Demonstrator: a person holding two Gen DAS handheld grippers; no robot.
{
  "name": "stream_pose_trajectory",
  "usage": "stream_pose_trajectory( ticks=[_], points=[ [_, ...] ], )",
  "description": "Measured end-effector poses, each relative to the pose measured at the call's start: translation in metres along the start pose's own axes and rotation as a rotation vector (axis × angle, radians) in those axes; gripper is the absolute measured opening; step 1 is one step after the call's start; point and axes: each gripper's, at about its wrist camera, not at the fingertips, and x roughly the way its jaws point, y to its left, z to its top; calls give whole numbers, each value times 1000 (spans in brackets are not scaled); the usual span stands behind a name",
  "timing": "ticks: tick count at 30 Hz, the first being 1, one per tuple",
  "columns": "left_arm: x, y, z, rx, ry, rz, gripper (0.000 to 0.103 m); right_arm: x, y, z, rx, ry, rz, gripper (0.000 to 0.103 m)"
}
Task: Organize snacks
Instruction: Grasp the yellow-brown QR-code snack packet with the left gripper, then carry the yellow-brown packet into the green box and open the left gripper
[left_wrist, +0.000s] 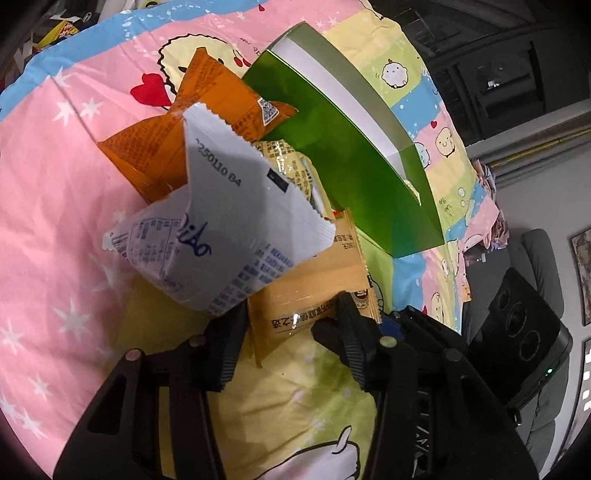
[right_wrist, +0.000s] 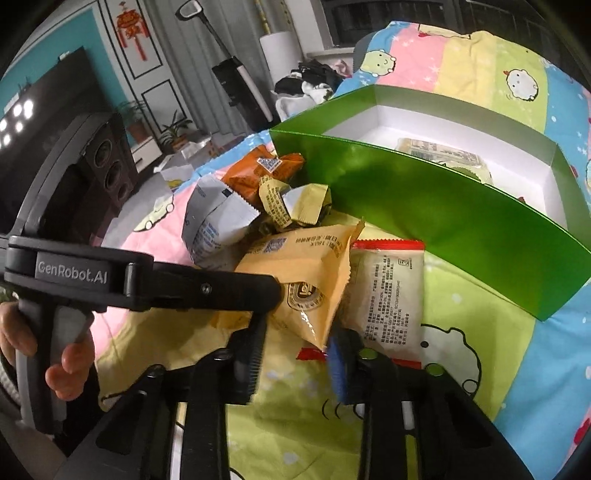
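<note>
Snack packets lie heaped on a cartoon-print quilt (right_wrist: 480, 387). Left tool (left_wrist: 291, 325): jaws partly open, straddling one tan packet (left_wrist: 314, 291); grip uncertain. Right tool (right_wrist: 295, 358): jaws nearly closed at that tan packet's (right_wrist: 306, 280) corner. Nearby: one white packet (left_wrist: 221, 229), one orange packet (left_wrist: 207, 122), one red-edged packet (right_wrist: 391, 291). One green box (right_wrist: 443, 206) holds one packet. Beyond the quilt's edge, one dark speaker (right_wrist: 107, 162) stands in the room.

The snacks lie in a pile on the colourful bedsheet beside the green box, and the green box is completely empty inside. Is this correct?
Not quite. The green box is not empty: the right wrist view shows at least one pale snack packet on its white floor. The rest holds: the other snacks are piled on the colourful bedsheet beside the box.
</note>
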Motion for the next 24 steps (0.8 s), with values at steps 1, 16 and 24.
stream_pose_trajectory(
  ticks=[1, 16, 24],
  points=[
    [0, -2, -1, 7, -3, 5, 47, 0, 1, 0, -4, 2, -7, 27],
    [-25, -30, -31, 124, -8, 12, 44, -40, 28, -27, 21, -61, -59, 21],
    [-32, -51, -51, 183, 5, -23, 44, -72, 37, -45, 50, -99, -106, 21]
  ],
)
